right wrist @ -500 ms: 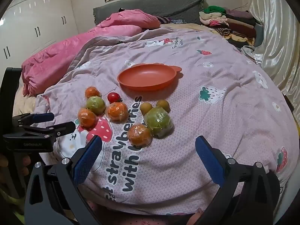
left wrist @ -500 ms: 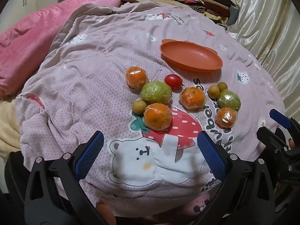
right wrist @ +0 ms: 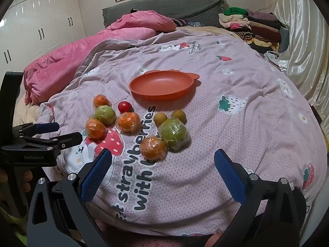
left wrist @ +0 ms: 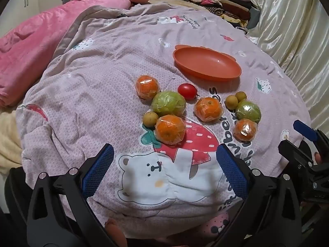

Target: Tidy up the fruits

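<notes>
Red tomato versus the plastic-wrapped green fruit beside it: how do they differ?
The small glossy red tomato is bare; the plastic-wrapped green fruit is covered in crinkled film. The tomato is clearly smaller than the green fruit. Both are round and lie on the pink printed quilt, outside the orange plastic dish.

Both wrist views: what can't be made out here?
- Small yellow-brown fruit, left wrist view: hidden in the right wrist view behind a wrapped orange.
- Wrapped green fruits: film blurs skin, kind unclear.
- Orange dish: underside hidden against the quilt.
</notes>
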The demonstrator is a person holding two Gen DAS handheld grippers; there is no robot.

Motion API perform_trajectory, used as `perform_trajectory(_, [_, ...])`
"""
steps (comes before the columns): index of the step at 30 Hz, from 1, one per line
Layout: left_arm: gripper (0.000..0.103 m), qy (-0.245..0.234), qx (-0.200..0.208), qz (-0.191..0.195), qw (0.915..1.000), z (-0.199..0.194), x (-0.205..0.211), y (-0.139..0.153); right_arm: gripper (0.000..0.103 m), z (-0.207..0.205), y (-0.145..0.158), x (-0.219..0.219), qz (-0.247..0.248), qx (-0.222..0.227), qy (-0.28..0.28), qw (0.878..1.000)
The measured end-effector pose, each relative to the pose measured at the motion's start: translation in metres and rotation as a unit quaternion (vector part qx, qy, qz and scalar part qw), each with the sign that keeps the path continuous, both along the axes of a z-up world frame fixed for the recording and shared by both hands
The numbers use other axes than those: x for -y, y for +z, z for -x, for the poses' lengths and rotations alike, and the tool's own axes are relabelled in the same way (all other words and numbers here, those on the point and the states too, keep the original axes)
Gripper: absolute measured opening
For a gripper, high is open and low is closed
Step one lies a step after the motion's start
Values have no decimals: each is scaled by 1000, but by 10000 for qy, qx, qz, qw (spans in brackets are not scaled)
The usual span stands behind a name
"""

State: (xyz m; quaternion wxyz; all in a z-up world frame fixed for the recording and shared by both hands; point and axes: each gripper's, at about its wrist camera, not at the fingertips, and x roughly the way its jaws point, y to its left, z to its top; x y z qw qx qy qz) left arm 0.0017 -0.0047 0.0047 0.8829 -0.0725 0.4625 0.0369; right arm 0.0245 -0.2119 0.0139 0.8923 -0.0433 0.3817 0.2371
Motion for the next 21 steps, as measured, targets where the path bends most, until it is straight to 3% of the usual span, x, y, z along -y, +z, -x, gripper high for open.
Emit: perform_trajectory(21, [94, -21, 31, 38, 10000, 0, 1, 3, 99, 1, -1, 2, 10, -11, -29, 10000])
